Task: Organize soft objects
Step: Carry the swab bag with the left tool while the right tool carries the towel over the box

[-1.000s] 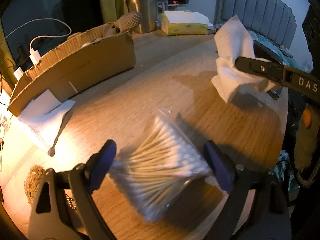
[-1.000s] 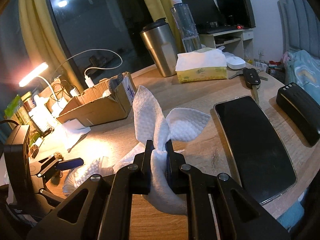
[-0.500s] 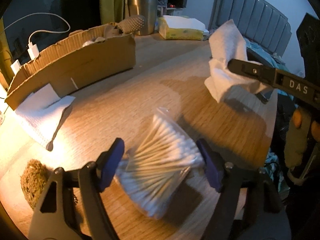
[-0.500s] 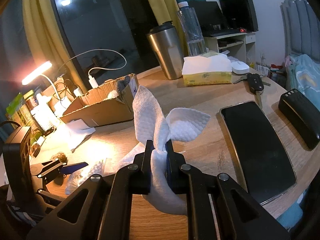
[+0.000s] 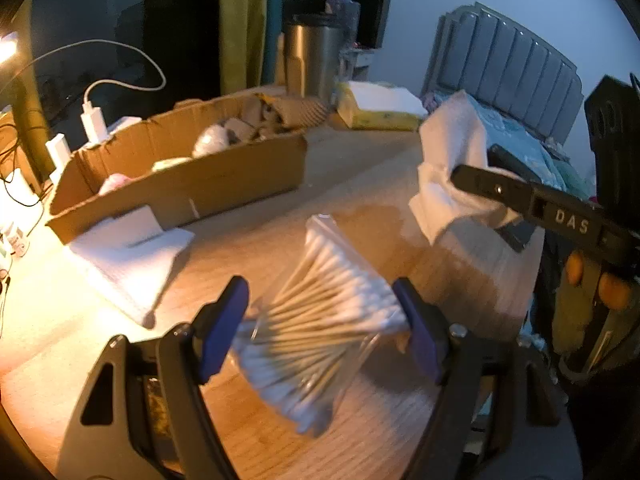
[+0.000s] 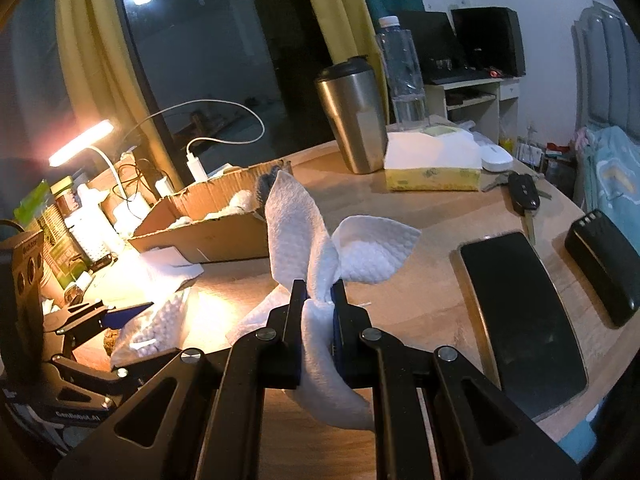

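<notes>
My left gripper (image 5: 320, 316) is shut on a clear bag of cotton swabs (image 5: 320, 320) and holds it above the wooden table (image 5: 360, 184). The bag also shows in the right wrist view (image 6: 156, 324). My right gripper (image 6: 318, 292) is shut on a white paper towel (image 6: 312, 236), held above the table; the towel shows in the left wrist view (image 5: 448, 160) at the right. An open cardboard box (image 5: 180, 176) with soft items inside lies at the back left, also seen in the right wrist view (image 6: 208, 224).
A folded white tissue (image 5: 132, 252) lies in front of the box. A steel tumbler (image 6: 354, 116), a tissue pack (image 6: 432, 164), a car key (image 6: 524, 192), a phone (image 6: 520, 312) and a black case (image 6: 604, 264) stand on the table. A lamp (image 6: 80, 142) glows at left.
My left gripper has lifted the swab bag and tilted up, so the box interior now shows. The right gripper with the towel has risen slightly.
</notes>
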`<state>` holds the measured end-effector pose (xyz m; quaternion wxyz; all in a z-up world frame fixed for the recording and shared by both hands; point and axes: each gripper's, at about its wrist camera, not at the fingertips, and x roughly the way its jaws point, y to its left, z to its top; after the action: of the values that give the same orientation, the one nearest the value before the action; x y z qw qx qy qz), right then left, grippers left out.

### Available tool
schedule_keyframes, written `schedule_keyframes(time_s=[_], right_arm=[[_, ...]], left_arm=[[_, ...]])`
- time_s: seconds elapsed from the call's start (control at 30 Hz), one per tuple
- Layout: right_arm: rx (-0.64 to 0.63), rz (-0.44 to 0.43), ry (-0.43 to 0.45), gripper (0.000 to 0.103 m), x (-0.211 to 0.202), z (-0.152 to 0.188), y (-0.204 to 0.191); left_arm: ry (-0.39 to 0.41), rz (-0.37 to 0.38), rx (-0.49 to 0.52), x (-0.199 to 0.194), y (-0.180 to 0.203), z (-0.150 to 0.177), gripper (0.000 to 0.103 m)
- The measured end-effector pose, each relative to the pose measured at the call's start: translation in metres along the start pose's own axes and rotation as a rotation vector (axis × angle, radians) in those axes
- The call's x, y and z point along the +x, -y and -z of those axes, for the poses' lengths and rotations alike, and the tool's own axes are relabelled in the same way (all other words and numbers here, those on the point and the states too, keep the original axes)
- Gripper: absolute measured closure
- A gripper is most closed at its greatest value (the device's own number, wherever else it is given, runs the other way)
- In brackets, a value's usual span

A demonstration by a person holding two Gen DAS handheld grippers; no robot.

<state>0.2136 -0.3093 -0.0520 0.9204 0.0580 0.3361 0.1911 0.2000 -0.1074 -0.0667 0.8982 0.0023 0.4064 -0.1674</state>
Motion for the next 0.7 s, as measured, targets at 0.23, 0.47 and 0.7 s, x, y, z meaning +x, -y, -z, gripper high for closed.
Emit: schedule_keyframes(time_s=[0.23, 0.47, 0.7], right_arm=[[-0.025, -0.002, 0.007, 0.091, 0.002, -0.012, -0.016], [-0.058, -0.010, 0.016, 0.091, 0.005, -0.026, -0.037], [-0.099, -0.020, 0.018, 0.091, 0.012, -0.040, -0.062]], left_arm=[[0.046, -0.010, -0.030, -0.015, -0.022, -0.010, 0.028], [0.097, -0.025, -0.063, -0.031, -0.046, -0.023, 0.028], [0.140, -0.036, -0.088, -0.045, -0.070, -0.031, 0.028]])
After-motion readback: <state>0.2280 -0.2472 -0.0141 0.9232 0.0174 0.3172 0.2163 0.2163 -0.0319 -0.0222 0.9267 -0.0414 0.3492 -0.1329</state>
